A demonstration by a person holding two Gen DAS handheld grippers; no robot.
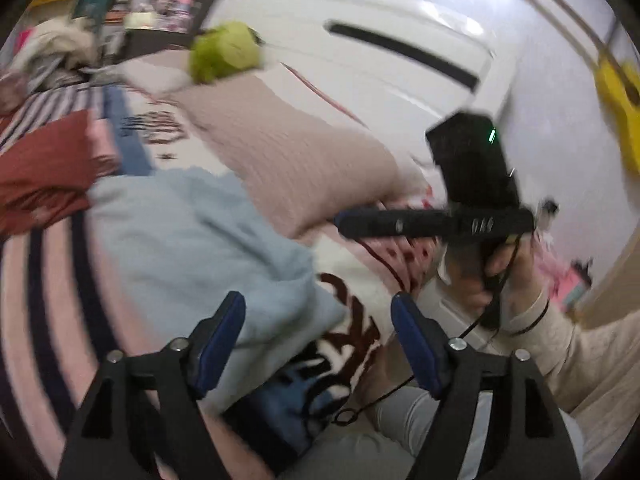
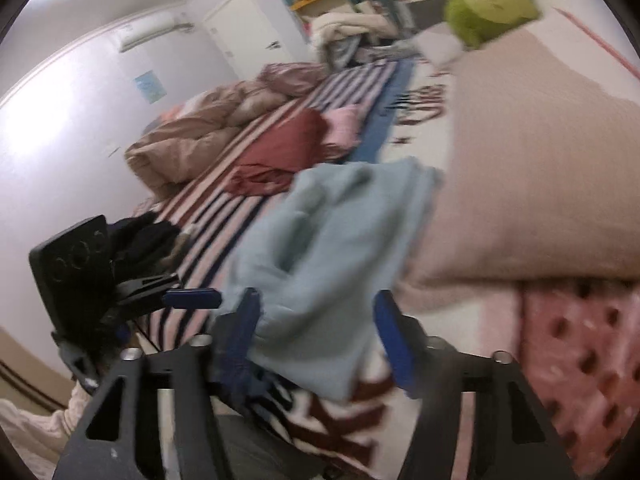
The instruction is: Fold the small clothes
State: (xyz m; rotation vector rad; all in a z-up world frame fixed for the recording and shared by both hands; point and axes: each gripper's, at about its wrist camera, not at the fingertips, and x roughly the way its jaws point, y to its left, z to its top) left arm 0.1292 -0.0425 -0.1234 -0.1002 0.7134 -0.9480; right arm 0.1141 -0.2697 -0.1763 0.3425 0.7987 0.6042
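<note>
A: Bedding status?
B: Striped blanket (image 2: 248,184) carries the light-blue garment (image 2: 328,248), crumpled beside the beige pillow (image 2: 520,184).
A: Grippers?
B: Left gripper (image 1: 318,344): jaws wide, nothing clamped. Right gripper (image 2: 316,336): jaws wide, garment between them, unpressed.

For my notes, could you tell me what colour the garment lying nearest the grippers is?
Light blue, plain; the right wrist view shows it best.

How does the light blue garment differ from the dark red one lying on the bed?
The light blue garment lies close, right in front of the grippers; the dark red garment lies farther back on the striped blanket. The blue looks larger in view, the red smaller. Both are rumpled, and neither is gripped.
</note>
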